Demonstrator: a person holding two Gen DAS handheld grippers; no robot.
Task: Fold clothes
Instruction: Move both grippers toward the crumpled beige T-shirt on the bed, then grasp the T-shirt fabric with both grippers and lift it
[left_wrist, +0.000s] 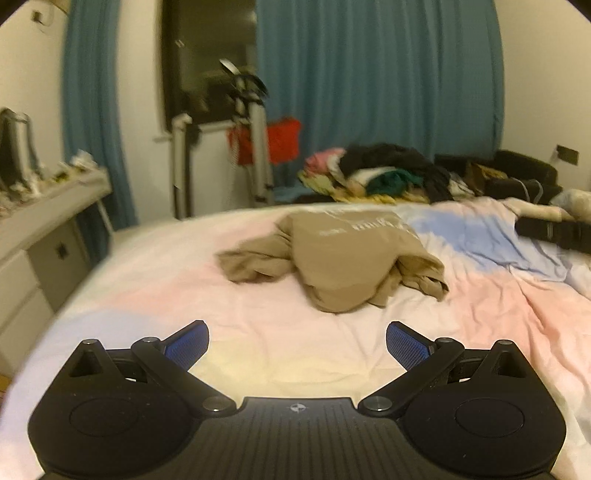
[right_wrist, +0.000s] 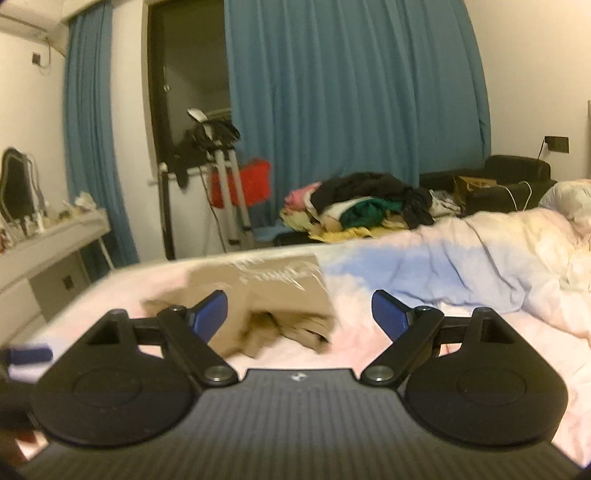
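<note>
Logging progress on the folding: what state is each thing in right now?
Tan printed cotton shirt: crumpled, unfolded, lying on the bed.
Left gripper: open, empty.
Right gripper: open, empty.
Pile of mixed clothes: heaped, unfolded.
Blue fabric curtains: drawn partly.

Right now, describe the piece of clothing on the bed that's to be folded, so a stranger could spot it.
Find the bed with the pastel pink and blue cover. On its near half lies the tan garment, crumpled, with white print on it. Unlike the mixed clothes pile behind the bed, it lies alone and is one plain colour.
</note>
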